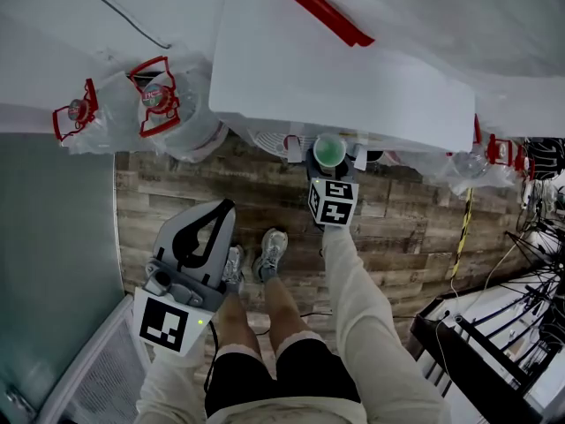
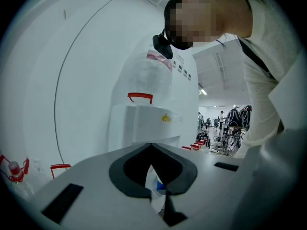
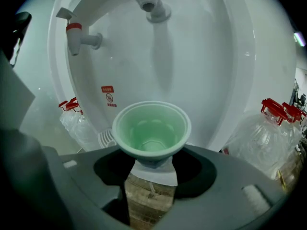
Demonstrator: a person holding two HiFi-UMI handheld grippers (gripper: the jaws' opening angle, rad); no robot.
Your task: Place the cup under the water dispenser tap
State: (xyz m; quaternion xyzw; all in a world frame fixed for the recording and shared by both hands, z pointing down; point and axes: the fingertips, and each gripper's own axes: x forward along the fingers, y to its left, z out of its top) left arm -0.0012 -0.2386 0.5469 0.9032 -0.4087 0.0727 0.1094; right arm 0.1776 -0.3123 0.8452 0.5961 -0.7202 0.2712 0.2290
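A pale green cup (image 1: 329, 151) stands upright between the jaws of my right gripper (image 1: 329, 162), which is shut on it close against the front of the white water dispenser (image 1: 353, 69). In the right gripper view the empty cup (image 3: 152, 128) sits in my right gripper (image 3: 152, 161), below and a little short of a white tap (image 3: 151, 4). A second tap with a red collar (image 3: 76, 35) is up to the left. My left gripper (image 1: 226, 208) hangs low at the left, away from the dispenser, jaws shut on nothing (image 2: 151, 147).
Large clear water bottles with red handles (image 1: 159, 104) lie left of the dispenser, more at the right (image 3: 268, 128). A slotted drip grille (image 3: 106, 138) sits left of the cup. Wooden floor (image 1: 397, 228) below; a black rack with cables (image 1: 503, 325) at right.
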